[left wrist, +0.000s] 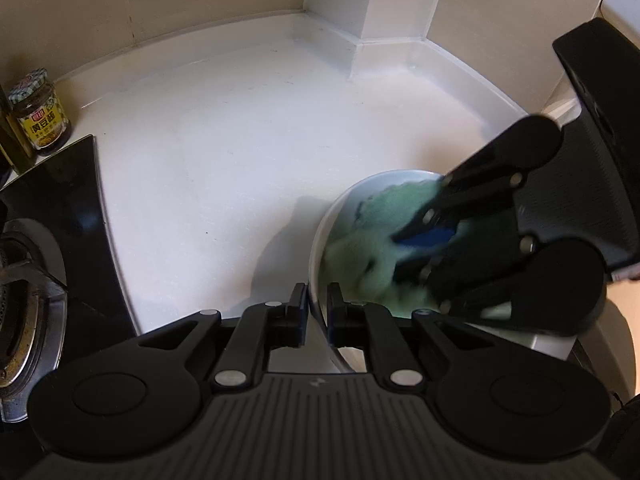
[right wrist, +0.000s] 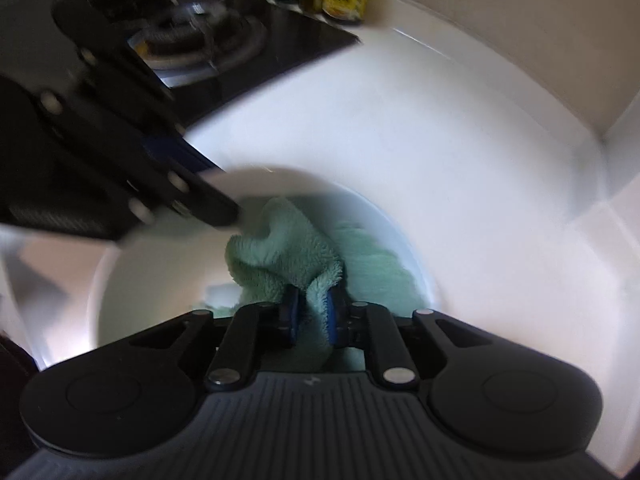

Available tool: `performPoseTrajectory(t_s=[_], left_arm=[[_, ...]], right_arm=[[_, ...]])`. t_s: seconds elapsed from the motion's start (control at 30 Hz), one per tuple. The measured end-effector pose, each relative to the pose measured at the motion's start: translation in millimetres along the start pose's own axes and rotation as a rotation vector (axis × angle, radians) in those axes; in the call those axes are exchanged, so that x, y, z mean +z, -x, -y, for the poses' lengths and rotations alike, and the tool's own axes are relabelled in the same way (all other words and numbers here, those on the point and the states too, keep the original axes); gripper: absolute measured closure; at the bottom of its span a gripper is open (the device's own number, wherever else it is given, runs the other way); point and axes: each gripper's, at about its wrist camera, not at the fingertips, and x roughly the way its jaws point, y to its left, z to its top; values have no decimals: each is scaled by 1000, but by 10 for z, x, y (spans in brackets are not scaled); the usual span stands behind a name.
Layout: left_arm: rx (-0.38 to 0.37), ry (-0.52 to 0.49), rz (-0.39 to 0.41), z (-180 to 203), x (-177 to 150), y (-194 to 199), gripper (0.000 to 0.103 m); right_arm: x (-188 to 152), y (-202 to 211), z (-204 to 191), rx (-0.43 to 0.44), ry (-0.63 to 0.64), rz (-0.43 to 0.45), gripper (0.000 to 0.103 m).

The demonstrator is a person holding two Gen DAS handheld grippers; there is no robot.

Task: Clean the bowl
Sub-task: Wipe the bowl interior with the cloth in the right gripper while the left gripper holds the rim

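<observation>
The white bowl (left wrist: 320, 240) sits on the white counter (left wrist: 208, 152), near its front edge and right of the stove (left wrist: 52, 216). The left gripper (left wrist: 318, 300) is clamped on the bowl's rim. The right gripper (right wrist: 312, 312) pinches a green cloth (right wrist: 280, 252) inside the bowl, its outline blurred. A jar (left wrist: 40, 116) stands at the counter's back left.

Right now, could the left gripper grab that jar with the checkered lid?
Probably not. The left gripper is clamped on the bowl rim, steadying it while the right gripper wipes with the green cloth. The jar stands well away by the stove.
</observation>
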Motion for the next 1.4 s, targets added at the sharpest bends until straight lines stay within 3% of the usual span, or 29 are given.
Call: performPoseTrajectory(t_s=[0.07,0.2,0.37,0.47,0.53,0.57,0.7,0.73,0.8,0.9,1.03,1.13,1.23,1.3,1.4], left_arm=[[1,9,0,-2,-1,-1,97],[-4,23,-2,3,18,-17,99],[-26,0,-5,42,27,-25,98],[-16,-26,-3,79,42,-36,99],[-10,-36,-4,92,48,-43,99],[-5,-41,-4,102,51,-46,99],[-7,-30,-2,91,54,-53,100],[-13,-29,-3,90,54,-54,100],[-23,-27,-5,88,50,-54,100],[-23,-25,-2,98,48,-58,99],[-12,-34,1,145,63,-85,100],[-10,-35,0,150,54,-94,100],[-30,-24,-3,135,36,-99,100],[-42,-19,0,129,16,-94,99],[-27,-29,0,165,12,-101,99]], right_arm=[[21,-7,-67,42,33,-6,93],[6,98,-148,142,142,-107,95],[-40,114,-243,-69,274,-236,97],[0,57,-239,-159,258,-188,98],[42,53,-274,-116,207,-80,98],[56,67,-267,-42,157,-43,98],[1,180,-274,175,114,-54,98],[-24,213,-273,190,132,-80,98],[-71,259,-263,146,198,-153,98],[-55,249,-247,-40,272,-212,99],[30,219,-312,-80,236,-105,98],[38,244,-353,108,138,-38,98],[-39,325,-442,161,215,-101,98],[-82,404,-445,106,294,-169,98],[-54,386,-387,-88,331,-200,99]])
